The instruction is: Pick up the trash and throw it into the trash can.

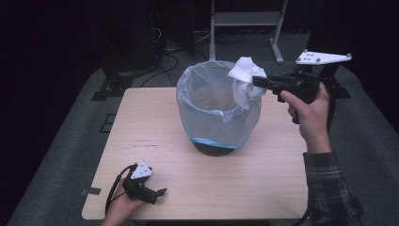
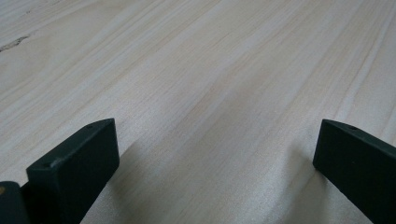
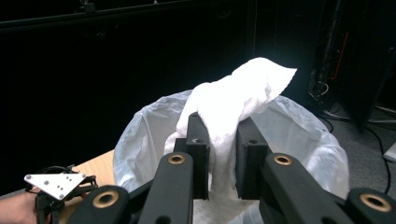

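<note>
A waste bin lined with a clear plastic bag stands in the middle of the wooden table. My right gripper is shut on a crumpled white paper towel, holding it over the bin's right rim. In the right gripper view the paper towel is pinched between both jaws, above the bag-lined bin. My left gripper rests low near the table's front left, open, with bare wood between its fingers.
A white metal stand rises behind the table, with cables on the dark floor around it. In the right gripper view the left gripper lies far off at the lower left. The table's front edge runs close to the left hand.
</note>
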